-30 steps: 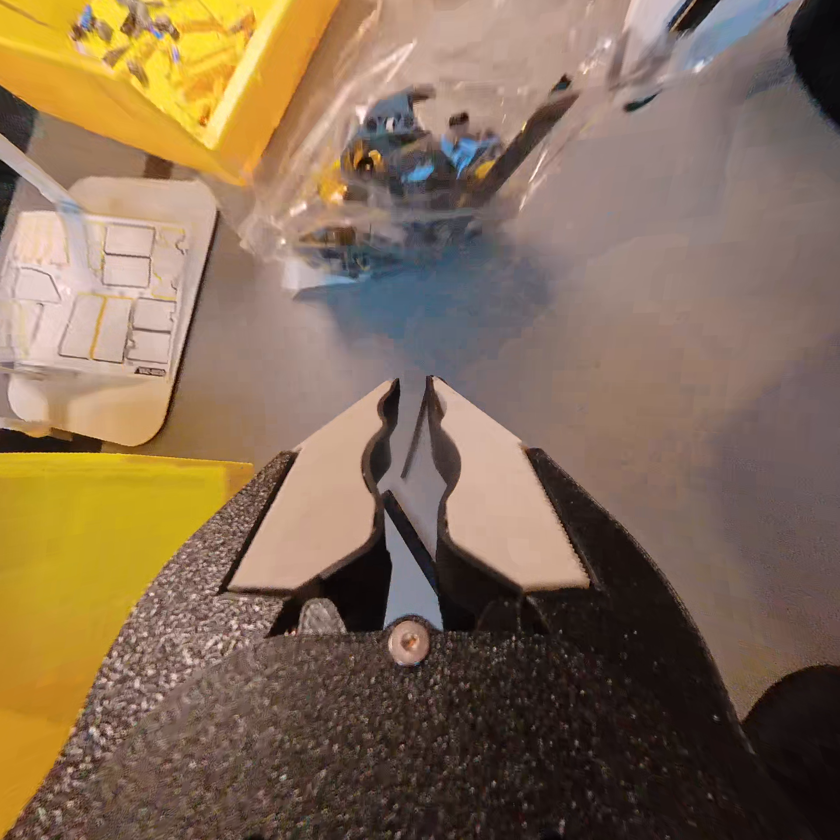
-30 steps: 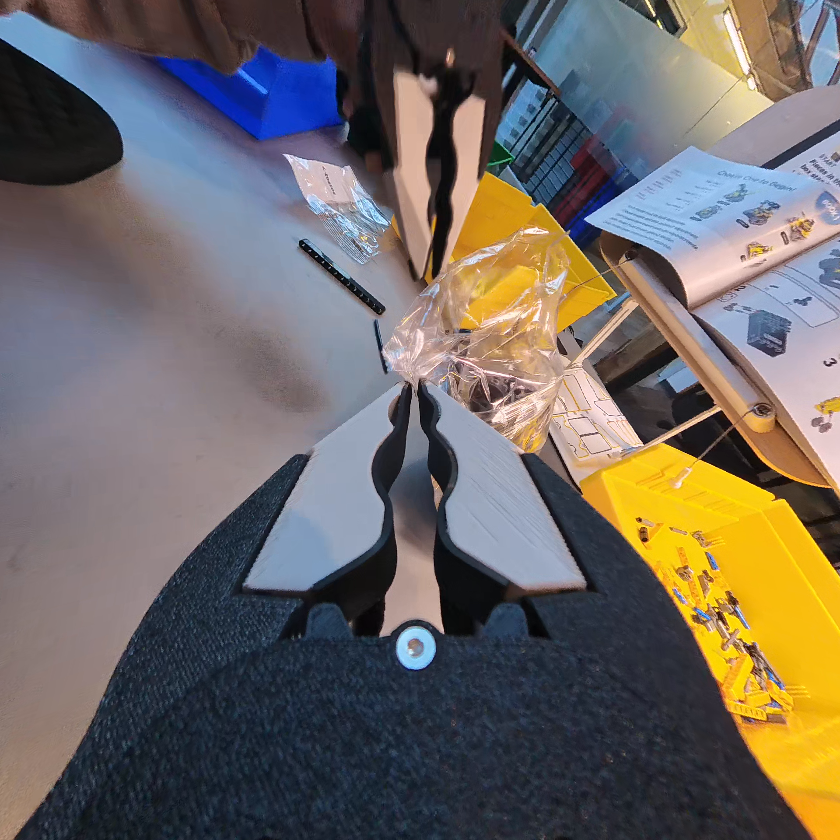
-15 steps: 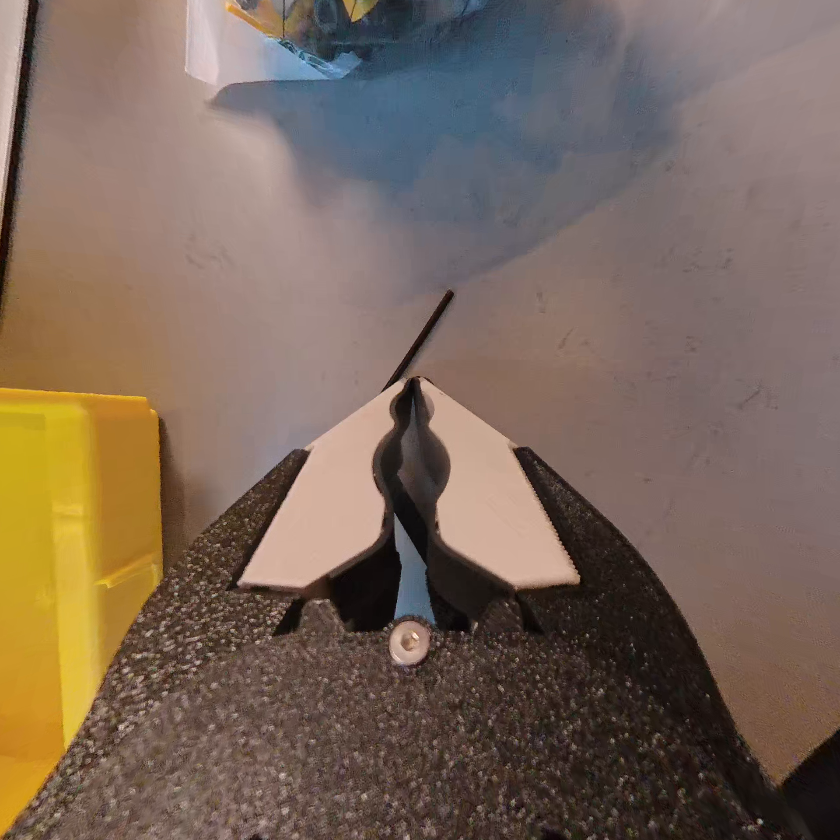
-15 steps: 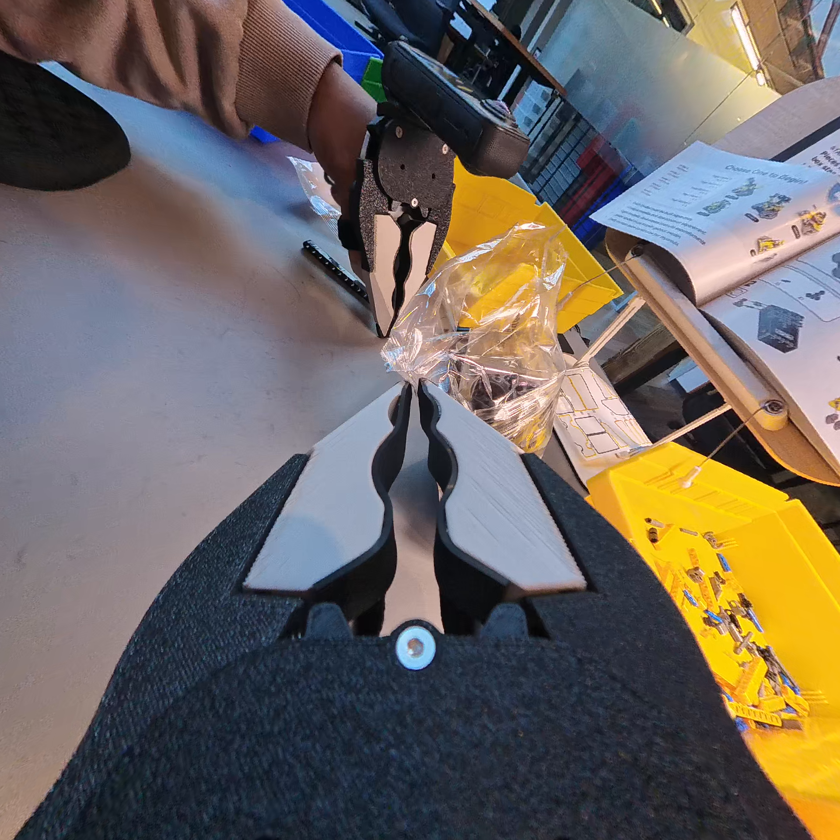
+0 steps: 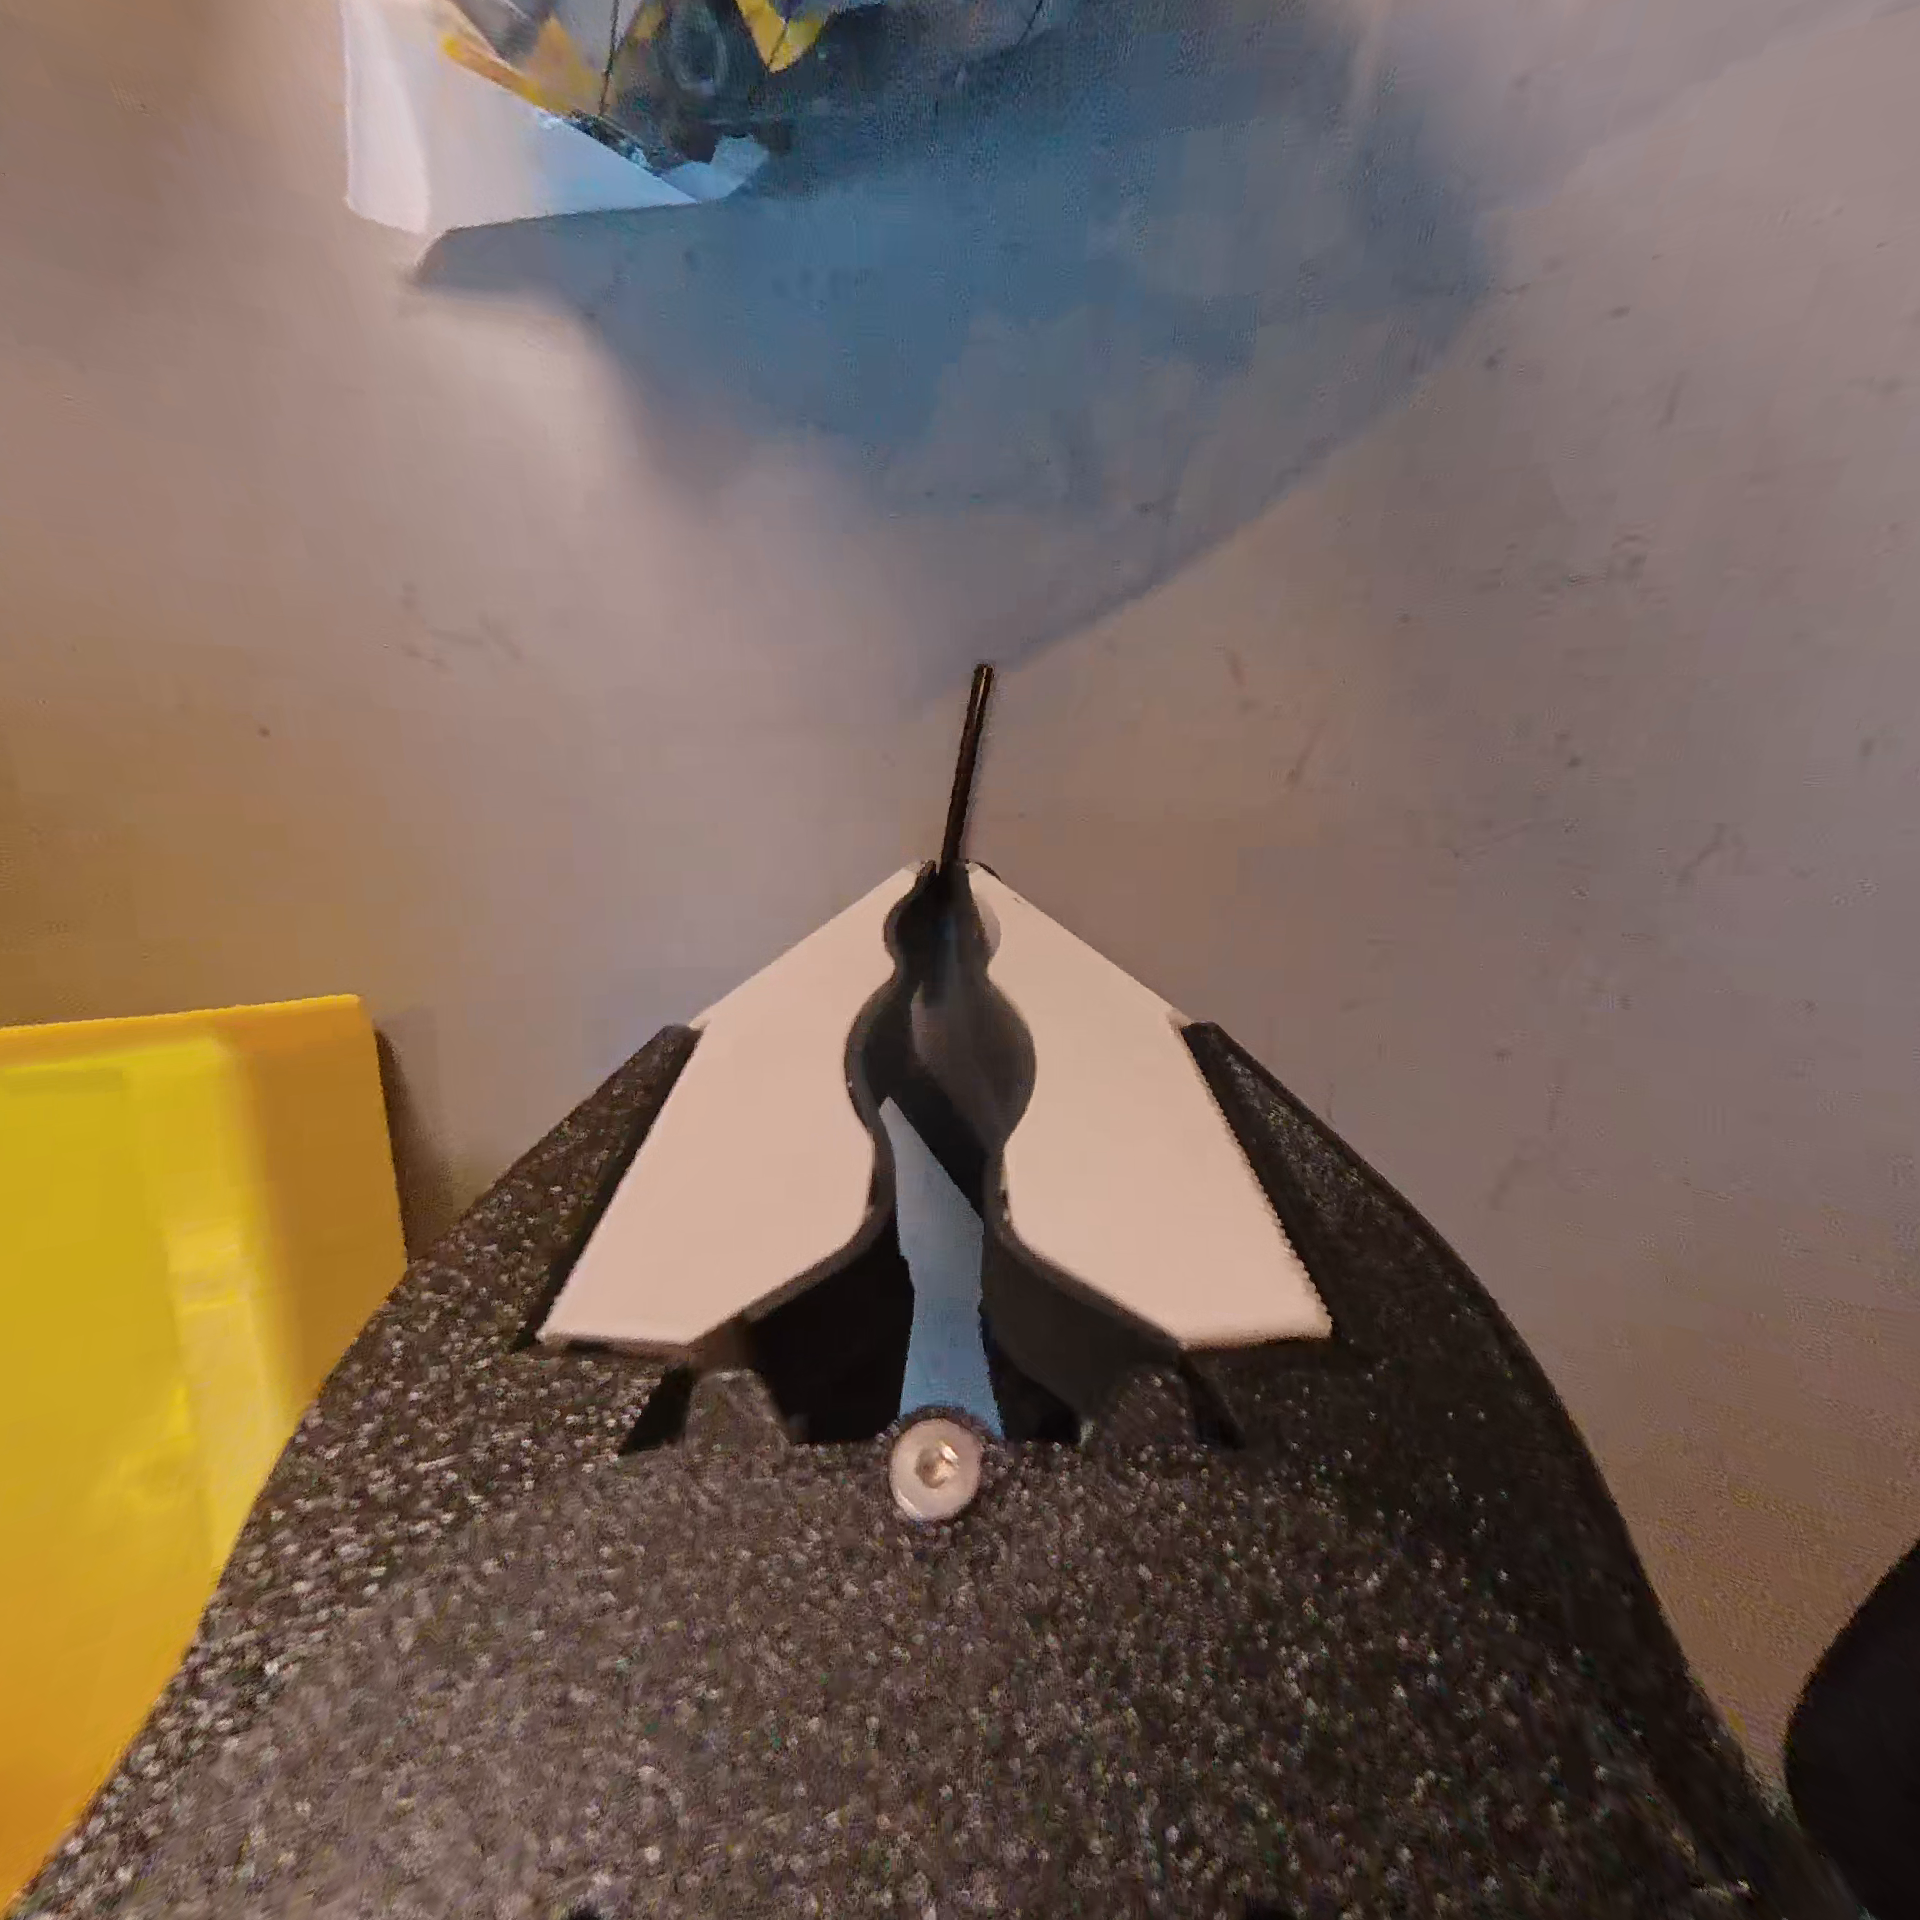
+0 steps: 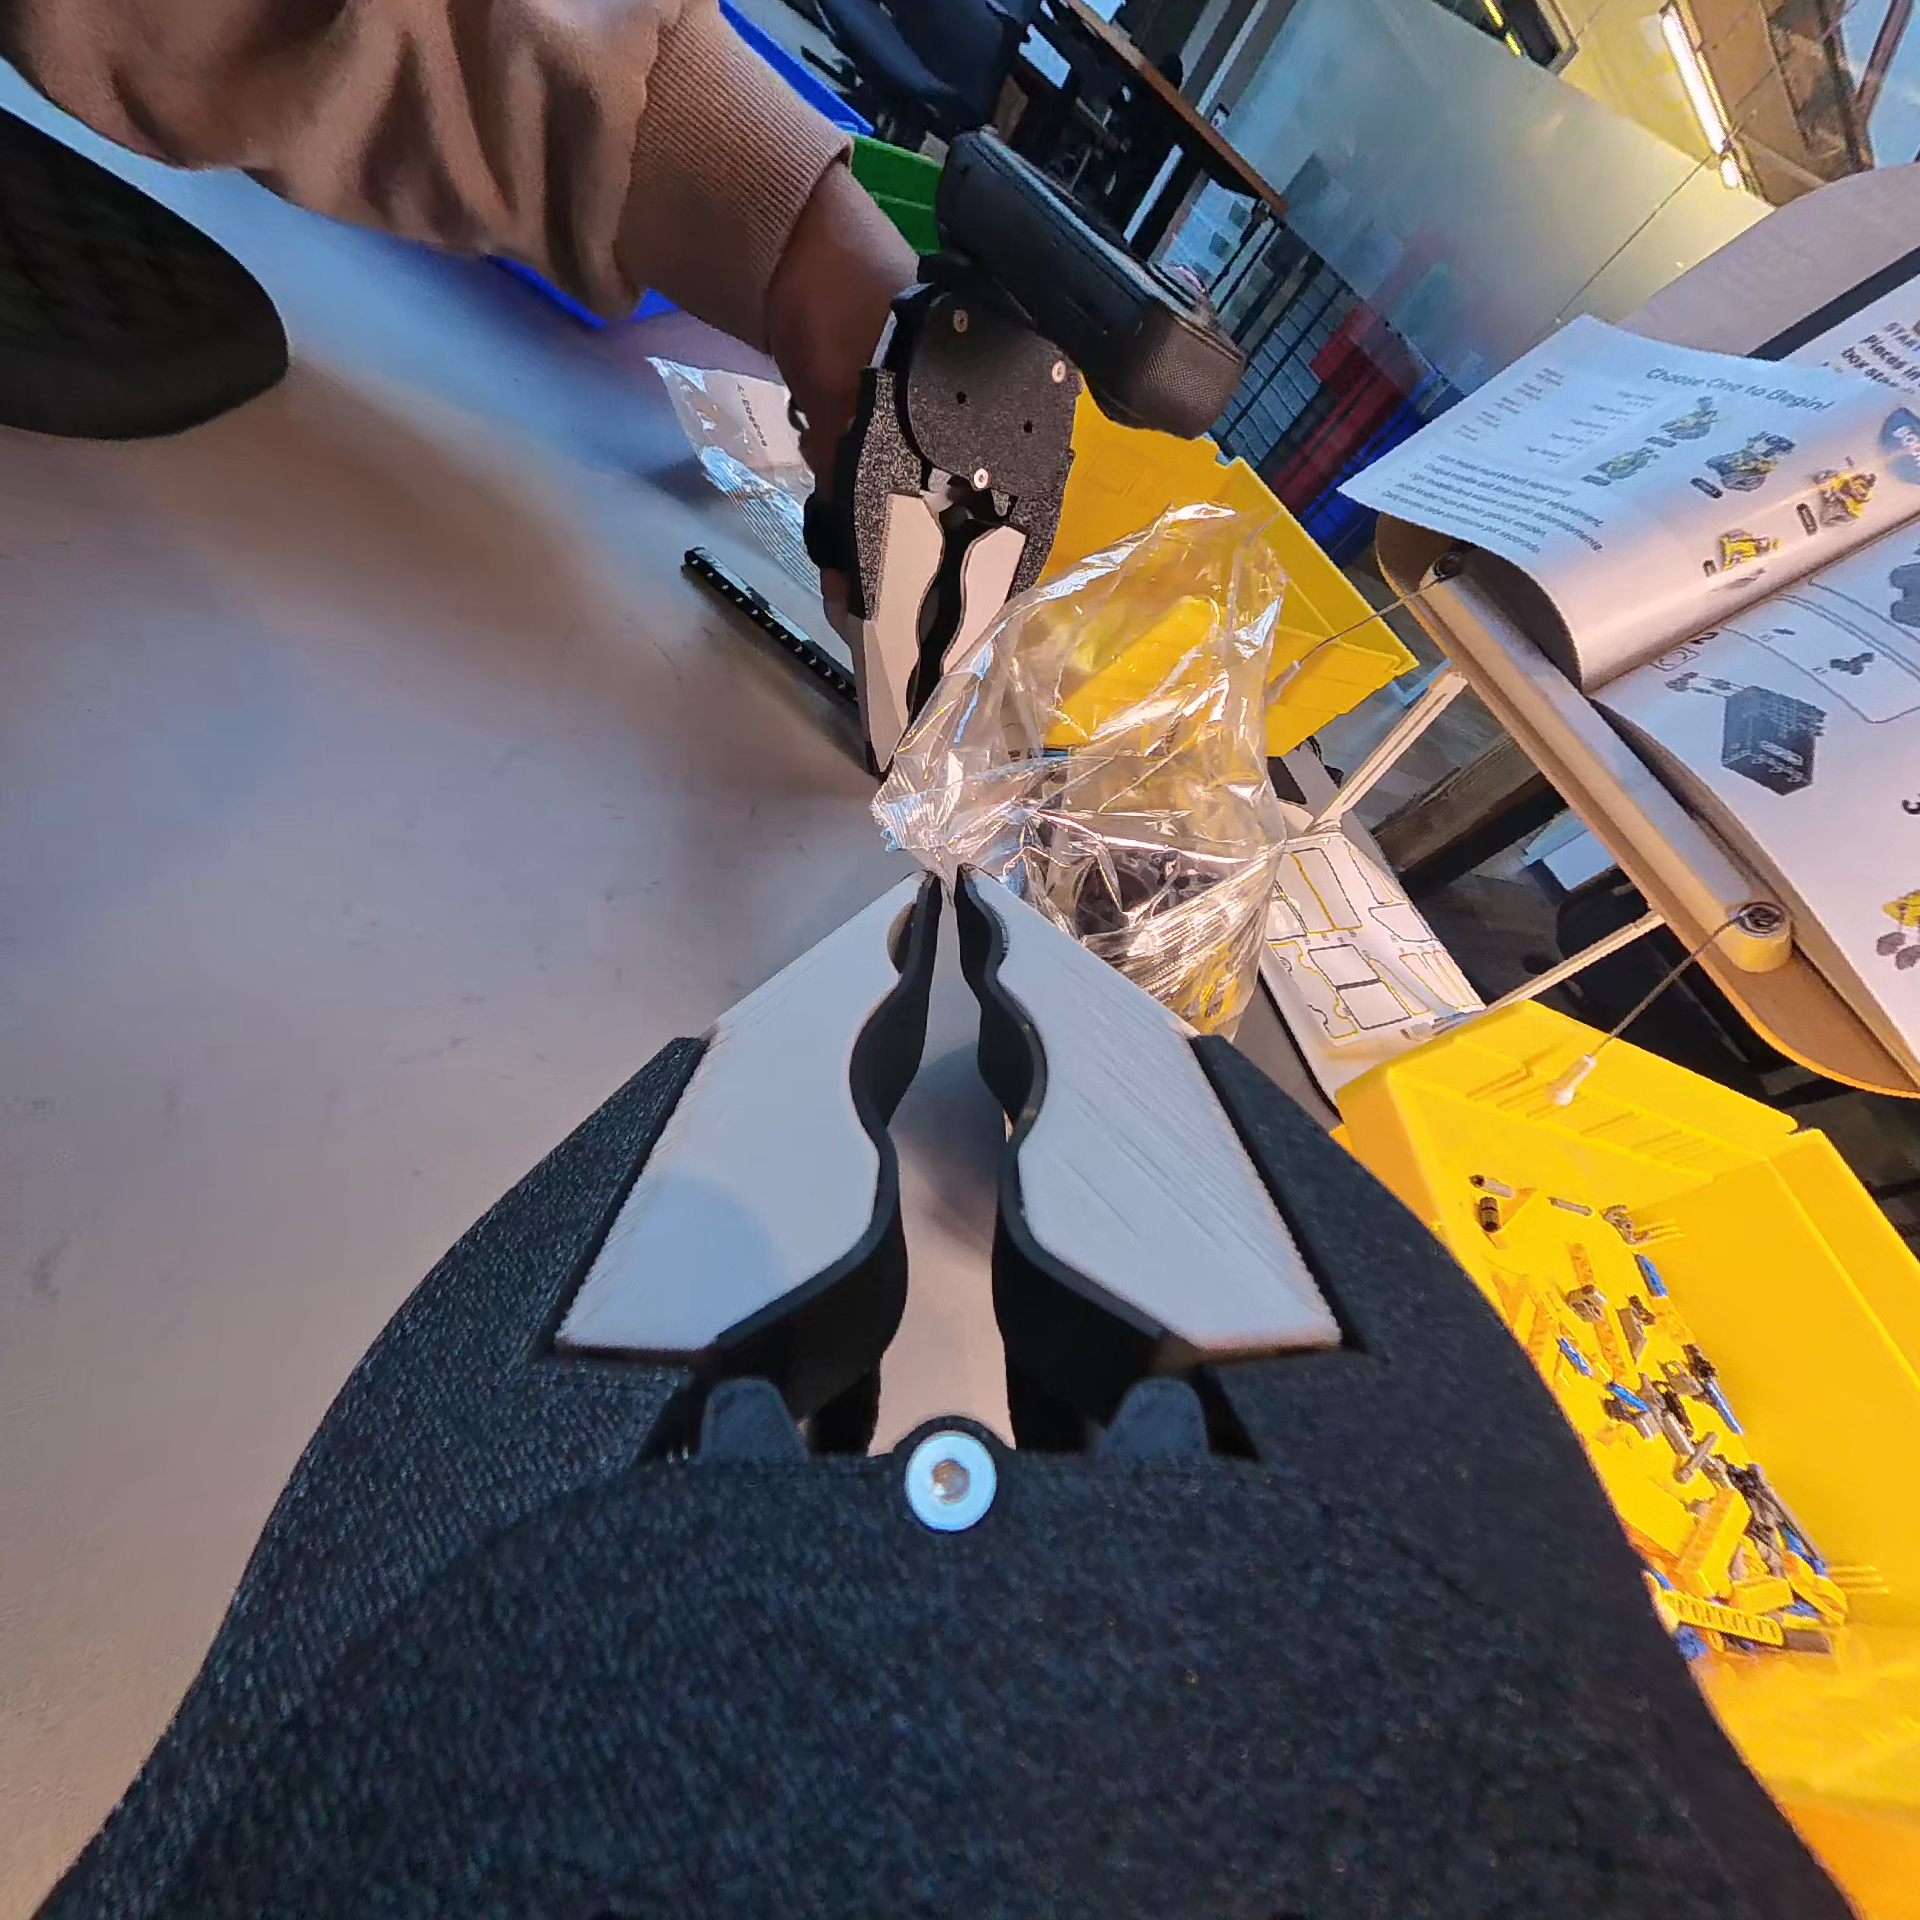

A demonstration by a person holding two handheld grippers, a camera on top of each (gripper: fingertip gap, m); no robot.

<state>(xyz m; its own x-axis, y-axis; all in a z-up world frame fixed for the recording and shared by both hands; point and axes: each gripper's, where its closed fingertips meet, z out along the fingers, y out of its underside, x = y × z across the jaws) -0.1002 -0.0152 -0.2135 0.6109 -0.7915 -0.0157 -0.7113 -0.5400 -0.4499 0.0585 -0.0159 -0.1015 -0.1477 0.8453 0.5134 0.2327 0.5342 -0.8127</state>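
Note:
My left gripper [image 5: 951, 871] is shut on a thin black rod [image 5: 966, 769] that sticks out forward from its tips, just above the grey table [image 5: 1455, 831]. In the right wrist view the left gripper [image 6: 891, 743] points down at the table, held by a hand in a brown sleeve [image 6: 499, 135]. My right gripper [image 6: 945, 881] is shut on the edge of a clear plastic bag [image 6: 1101, 748] with small dark and yellow pieces in it, holding it up. The bag's lower end [image 5: 623, 104] shows at the top of the left wrist view.
A yellow bin [image 6: 1662, 1351] with several small pieces stands at the right, another yellow bin [image 6: 1195, 499] behind the bag and one [image 5: 156, 1299] left of my left gripper. An open instruction booklet [image 6: 1662, 468], a sticker sheet [image 6: 1340, 956], a long black beam [image 6: 769, 623] and a small bag [image 6: 738, 436] lie nearby.
My left gripper has come down to the table and closed on the black rod, which now points straight ahead. My right gripper still holds the bag, almost unmoved.

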